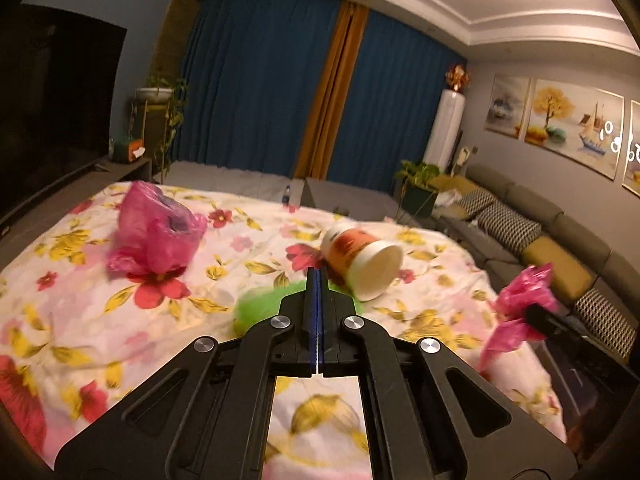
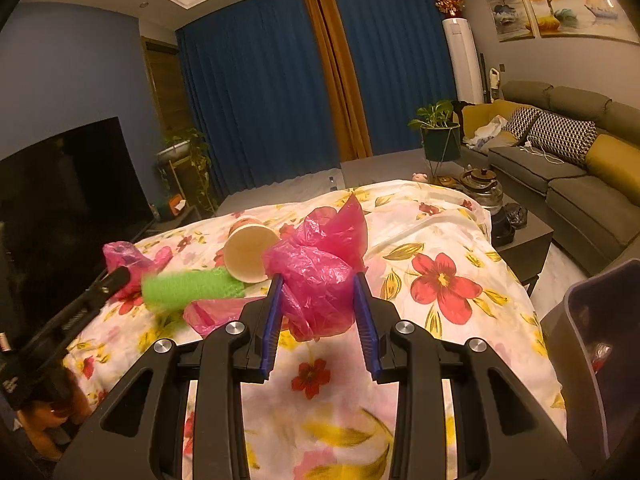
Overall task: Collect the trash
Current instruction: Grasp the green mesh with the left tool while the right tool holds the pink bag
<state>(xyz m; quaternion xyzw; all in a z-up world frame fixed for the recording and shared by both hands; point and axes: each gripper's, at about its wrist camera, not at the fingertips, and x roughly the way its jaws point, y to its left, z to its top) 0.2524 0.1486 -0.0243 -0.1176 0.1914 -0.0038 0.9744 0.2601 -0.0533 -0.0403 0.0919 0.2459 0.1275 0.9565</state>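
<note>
Right wrist view: your right tool [image 2: 320, 280] has a crumpled pink plastic bag [image 2: 320, 272] pinched between its blue pads, jaws part-way apart with the bag filling the gap, lifted above the floral bedsheet [image 2: 444, 280]. A dark grey bin [image 2: 592, 320] stands at the right edge of this view, so you seem to be at the carrying step: the bag is picked and next needs swinging right, over the bin's mouth, before you let go. Keep the loose plastic clear of the rim.

Your left tool [image 1: 318, 276] is closed flat, pad against pad. A fuzzy green roll [image 2: 192, 286] sits blurred right at its tip, but whether anything is pinched I cannot tell.

Left on the bed are a tipped-over white paper cup with an orange print [image 1: 360, 260], just beyond the green roll, and a second pink plastic bag, bundled [image 1: 156, 228], farther left. The cup will roll, so grip it by the rim.
</note>
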